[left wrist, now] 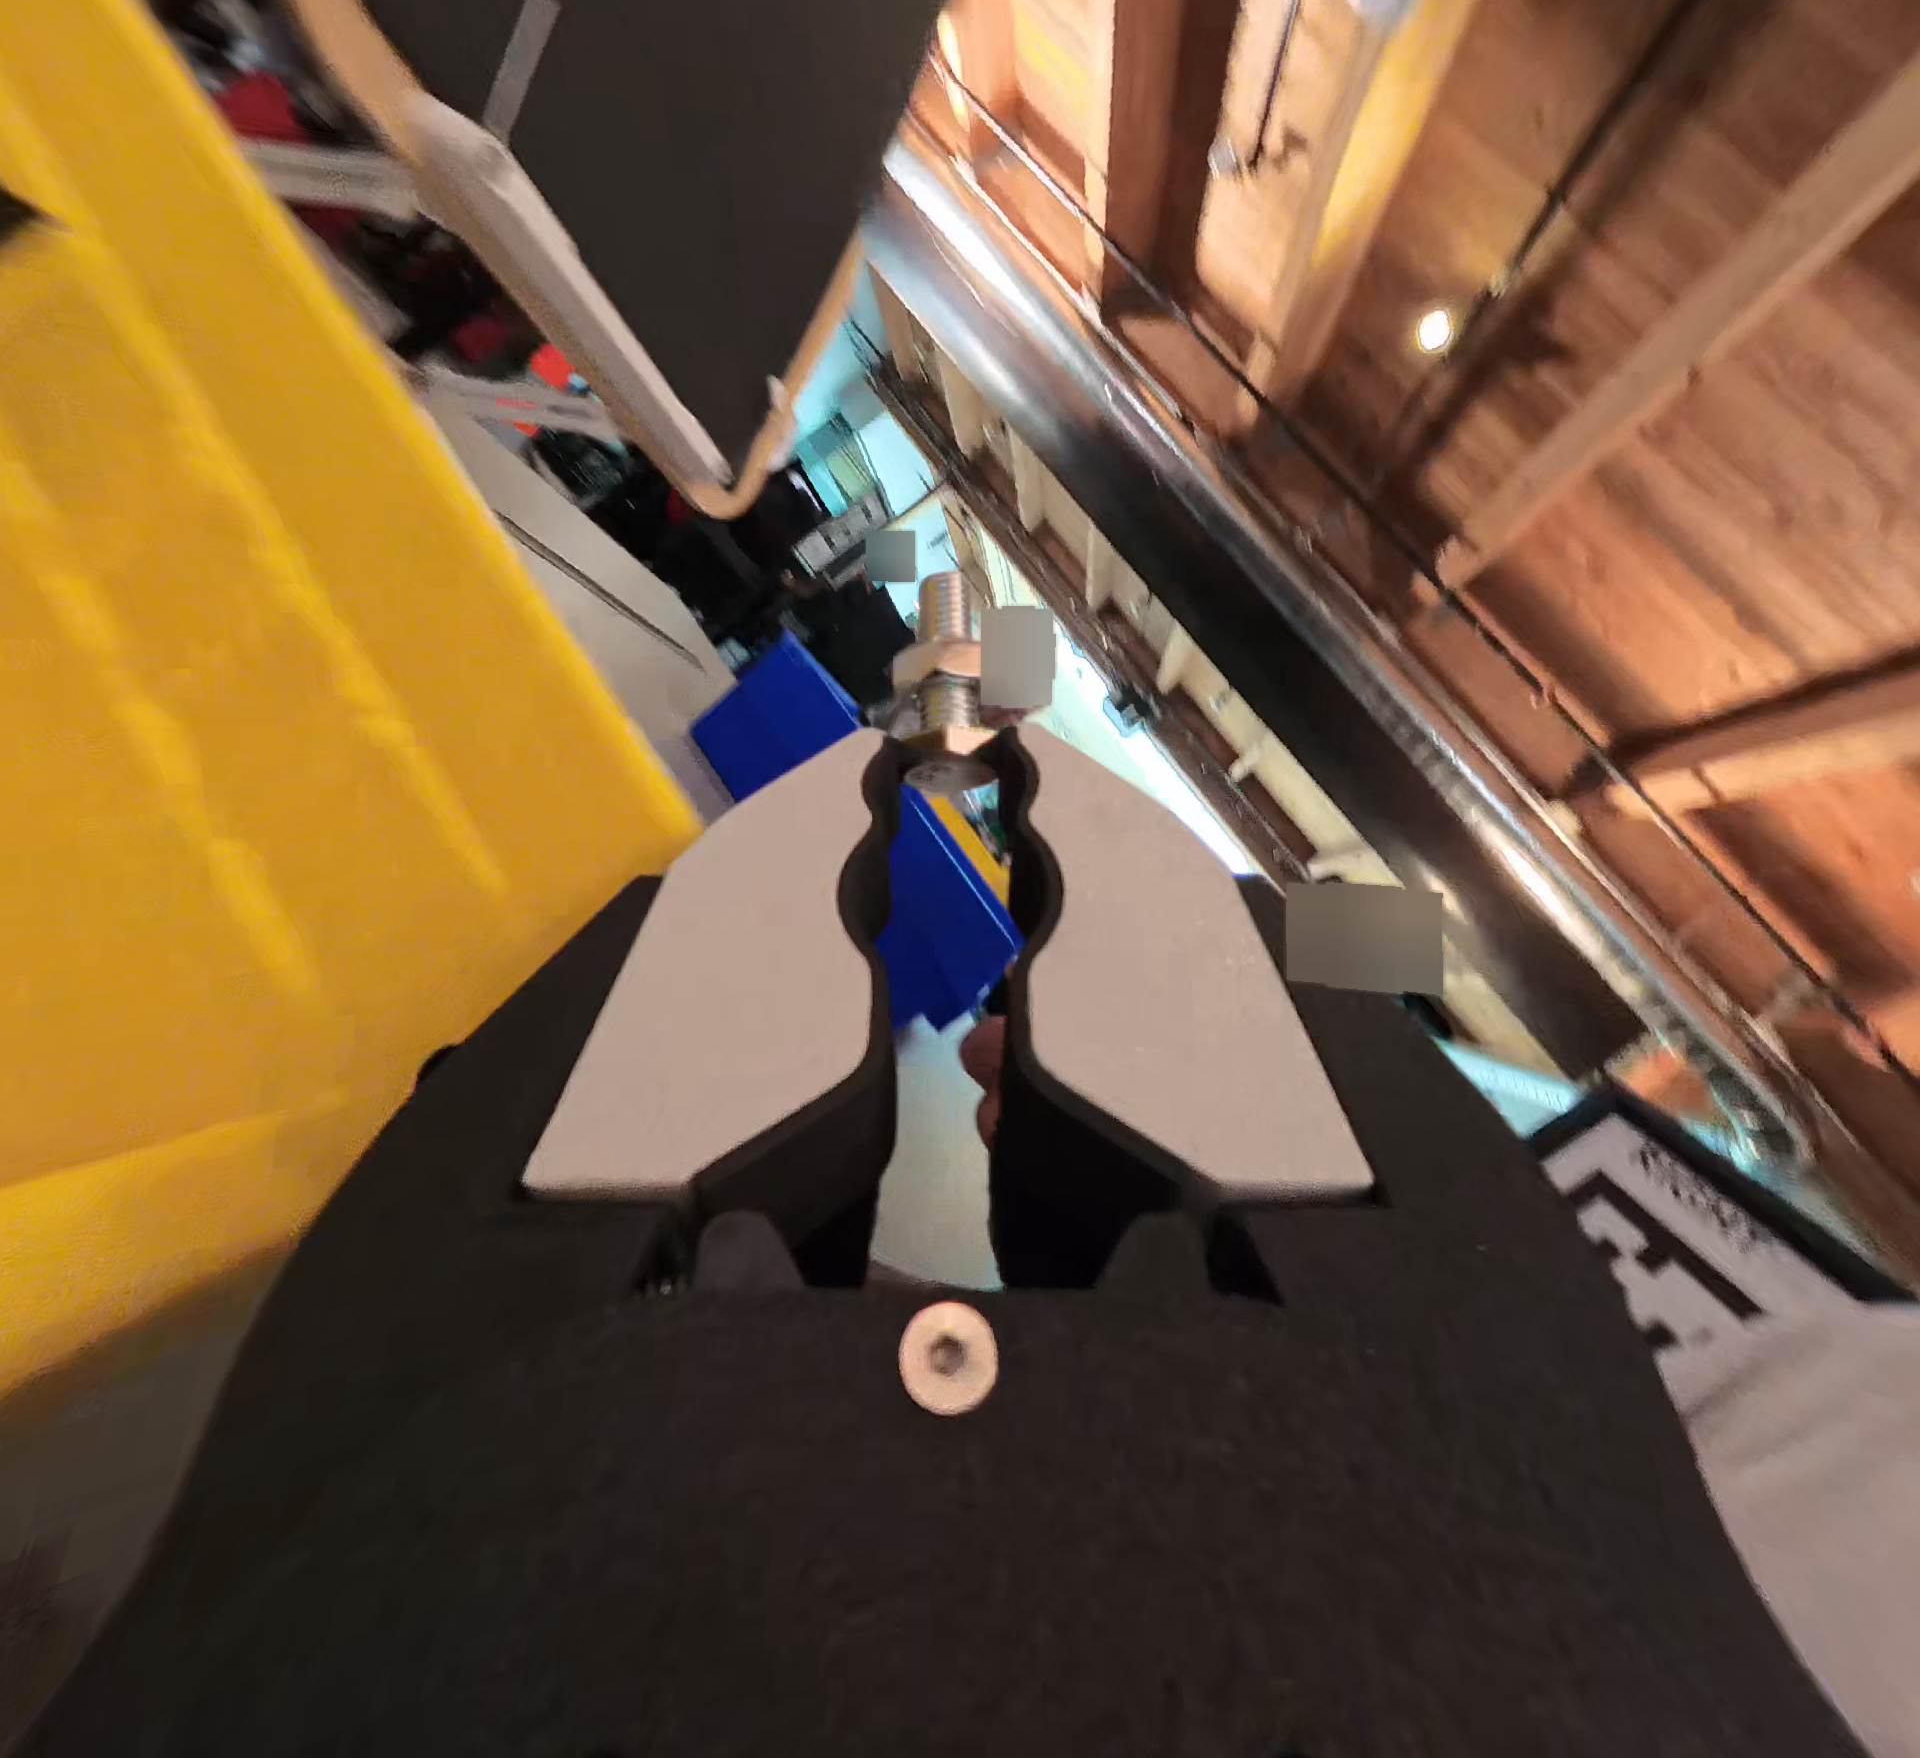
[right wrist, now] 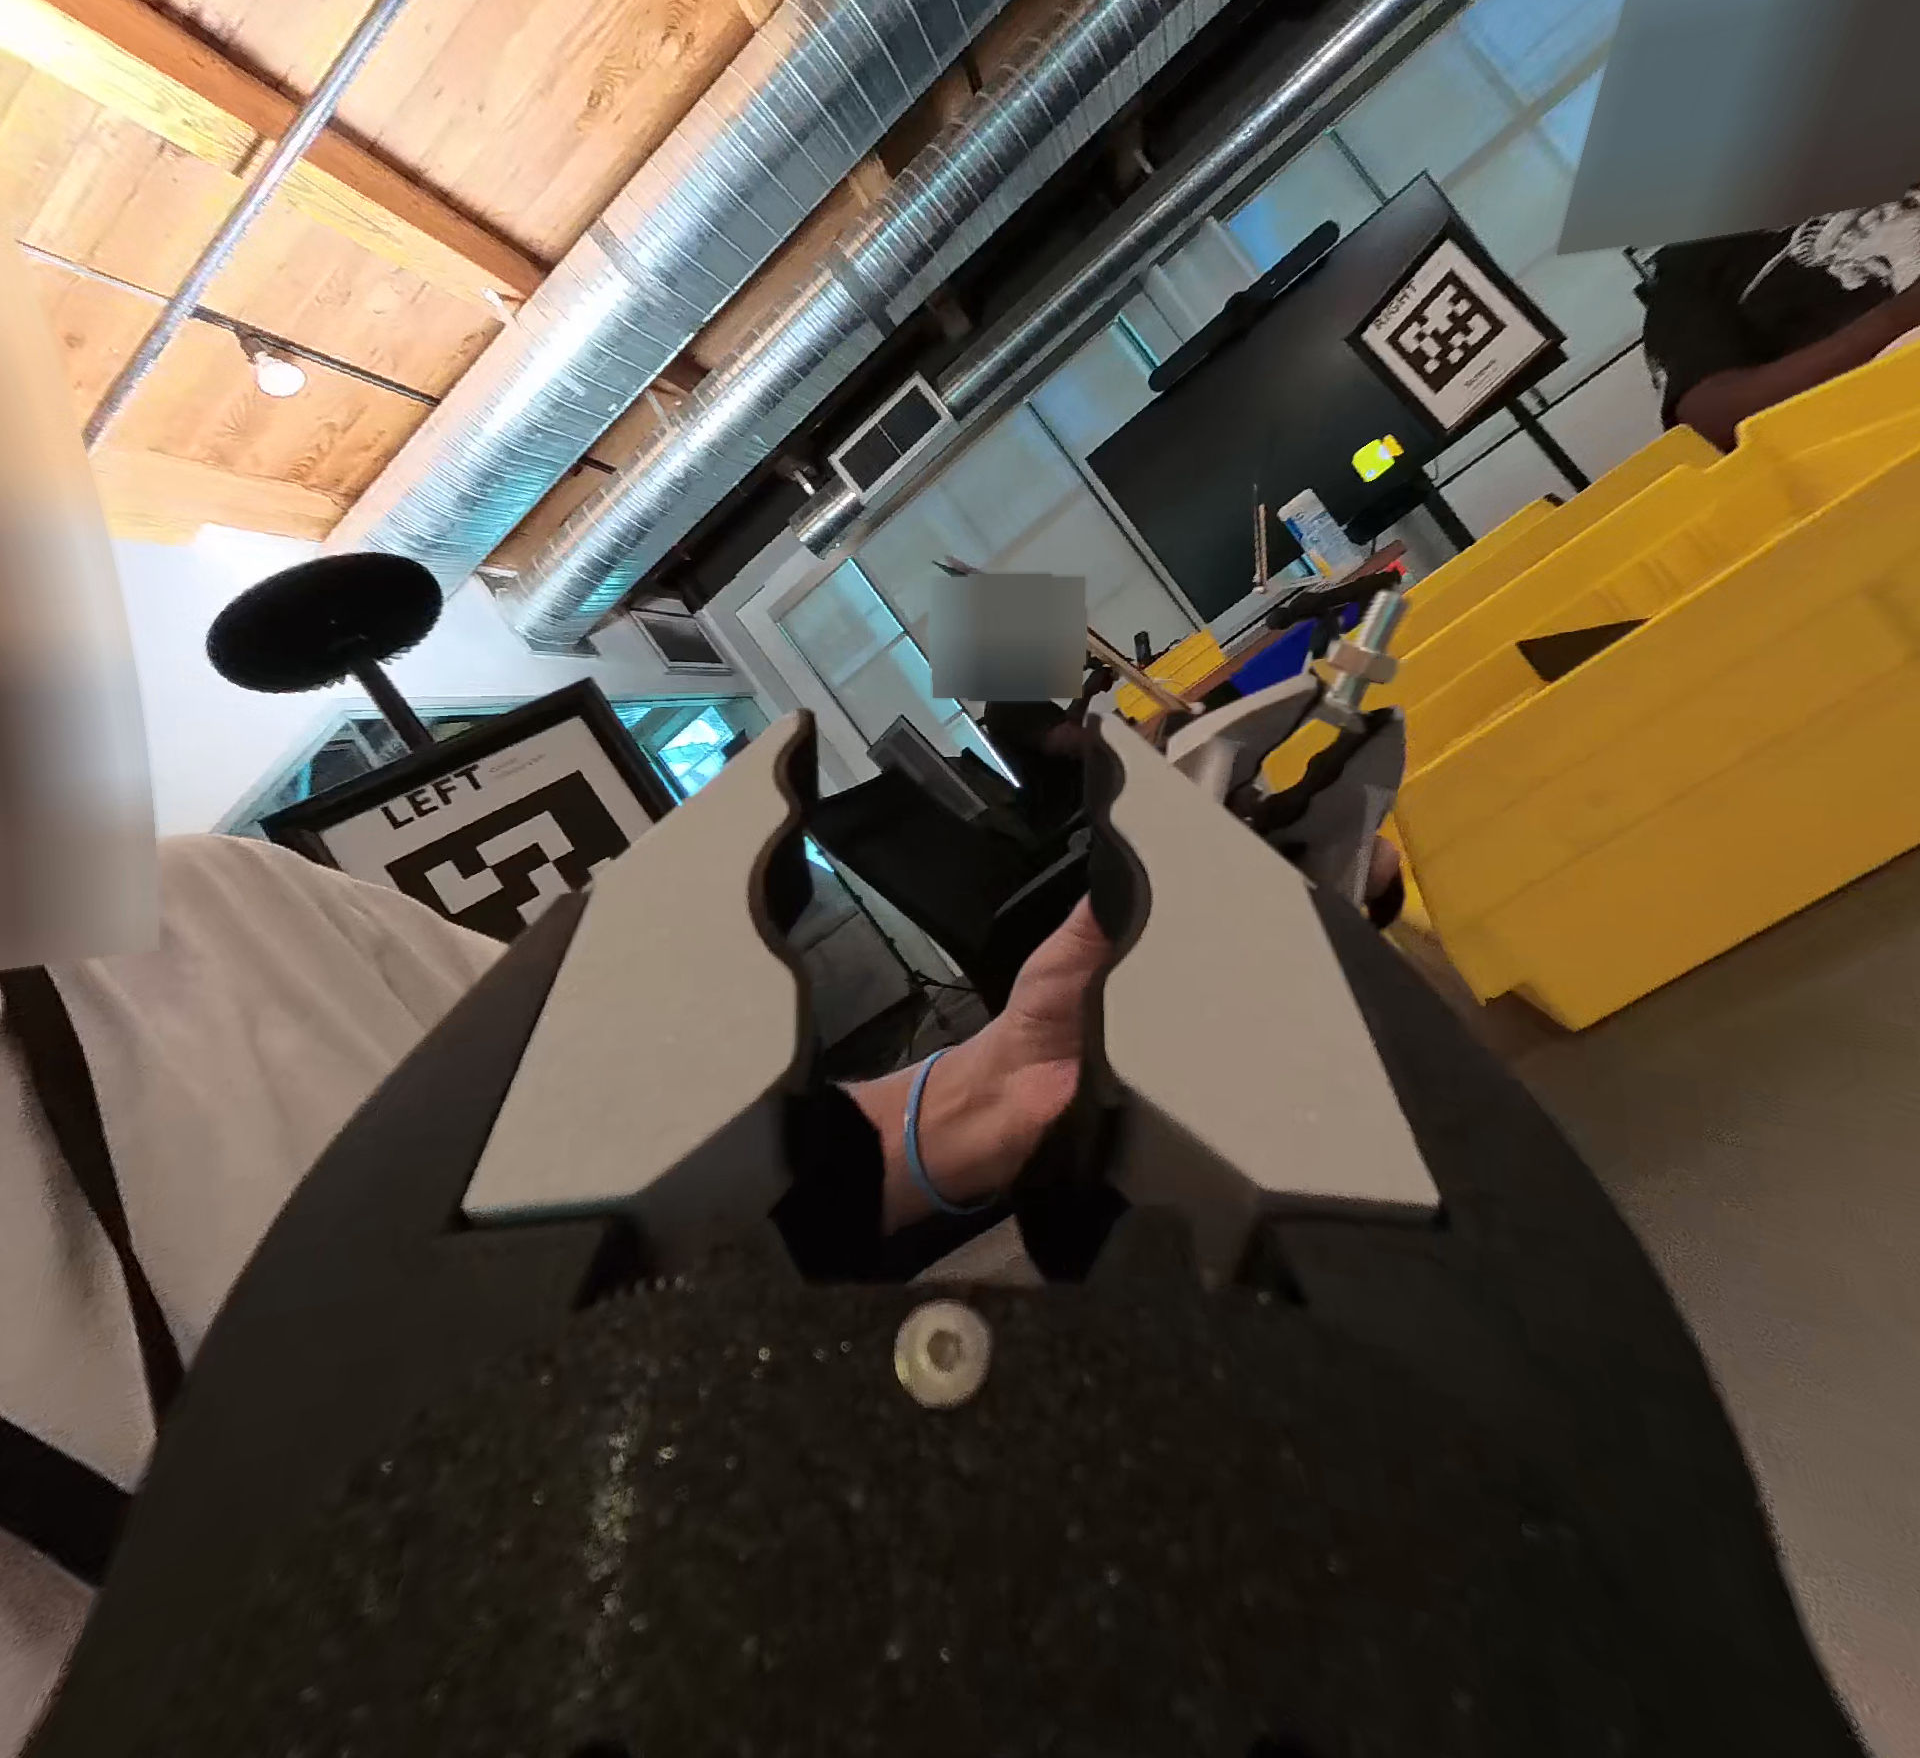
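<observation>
Gripping a steel bolt (left wrist: 940, 669) by its hex head, the left gripper (left wrist: 948, 758) had its grey fingertips closed narrowly on the head, with the threaded shank pointing up and away and a hex nut (left wrist: 935, 666) sitting partway along the thread. A yellow plastic bin (left wrist: 260, 628) filled the left side of that view, a blue bin (left wrist: 774, 721) lay just beyond the fingers, and a dark panel with a pale edge hung above. Wooden ceiling boards and a shiny metal duct (left wrist: 1195, 461) ran across the right. In the right wrist view, the right gripper (right wrist: 951, 752) held nothing, its fingers (right wrist: 665, 1012) spread wide. Between them showed a person's wrist with a blue band (right wrist: 920, 1137). To its right, near stacked yellow bins (right wrist: 1662, 773), the left gripper (right wrist: 1340, 752) appeared again with the bolt (right wrist: 1361, 659) upright in its tips. Spiral ducts (right wrist: 790, 181) crossed the timber ceiling.
</observation>
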Motion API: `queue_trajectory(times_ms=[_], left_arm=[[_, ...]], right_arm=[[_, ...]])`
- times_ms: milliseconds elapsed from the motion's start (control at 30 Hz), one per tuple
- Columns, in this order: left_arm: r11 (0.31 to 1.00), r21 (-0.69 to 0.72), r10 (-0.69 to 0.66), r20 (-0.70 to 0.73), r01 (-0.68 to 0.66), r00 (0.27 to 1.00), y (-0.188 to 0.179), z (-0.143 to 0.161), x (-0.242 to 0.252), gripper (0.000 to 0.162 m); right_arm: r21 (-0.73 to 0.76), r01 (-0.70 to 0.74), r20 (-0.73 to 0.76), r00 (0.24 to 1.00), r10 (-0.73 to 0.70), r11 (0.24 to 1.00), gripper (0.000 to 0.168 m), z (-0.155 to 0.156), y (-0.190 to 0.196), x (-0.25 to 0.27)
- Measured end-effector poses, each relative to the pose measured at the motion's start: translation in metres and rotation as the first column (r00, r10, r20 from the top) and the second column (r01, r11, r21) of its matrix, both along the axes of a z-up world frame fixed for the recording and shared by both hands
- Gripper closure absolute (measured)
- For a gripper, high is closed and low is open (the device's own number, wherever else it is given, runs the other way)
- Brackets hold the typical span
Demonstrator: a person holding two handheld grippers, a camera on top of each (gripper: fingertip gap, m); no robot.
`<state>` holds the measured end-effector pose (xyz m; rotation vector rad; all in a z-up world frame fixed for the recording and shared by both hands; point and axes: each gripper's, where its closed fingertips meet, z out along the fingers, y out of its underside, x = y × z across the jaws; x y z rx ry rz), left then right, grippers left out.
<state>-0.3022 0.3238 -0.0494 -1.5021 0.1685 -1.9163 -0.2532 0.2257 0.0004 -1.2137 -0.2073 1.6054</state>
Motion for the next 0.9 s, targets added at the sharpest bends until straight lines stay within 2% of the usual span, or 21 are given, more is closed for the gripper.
queue_trajectory(times_ms=[133,333,467,567,733,833,900], left_arm=[[0.999,0.050,0.000,-0.016,0.001,1.000,-0.005,0.006,-0.003,0.145],[0.947,0.227,-0.214,-0.091,0.229,0.973,-0.068,0.017,0.041,0.145],[0.885,0.337,-0.275,-0.180,0.322,0.944,-0.100,0.017,0.059,0.145],[0.881,0.332,-0.289,-0.187,0.337,0.939,-0.106,0.015,0.064,0.145],[0.872,0.334,-0.288,-0.240,0.357,0.927,-0.108,0.008,0.067,0.144],[0.864,0.370,-0.232,-0.311,0.342,0.922,-0.108,0.002,0.067,0.121],[0.850,0.384,-0.210,-0.379,0.359,0.901,-0.111,-0.007,0.067,0.117]], right_arm=[[-0.036,-0.002,0.006,1.000,0.002,0.999,0.118,-0.005,0.007,0.006],[-0.097,-0.002,0.014,1.000,0.003,0.995,0.125,-0.016,0.017,0.009],[-0.108,-0.021,-0.005,1.000,0.020,0.994,0.133,-0.016,0.017,0.012],[-0.104,-0.045,0.026,0.998,0.048,0.994,0.158,-0.018,0.013,0.008],[-0.084,0.026,0.165,0.986,-0.012,0.996,0.160,-0.024,0.015,0.011],[-0.034,0.135,0.277,0.953,-0.120,0.990,0.160,-0.011,0.021,0.032],[0.033,0.213,0.346,0.914,-0.211,0.976,0.159,0.017,0.025,0.065]])
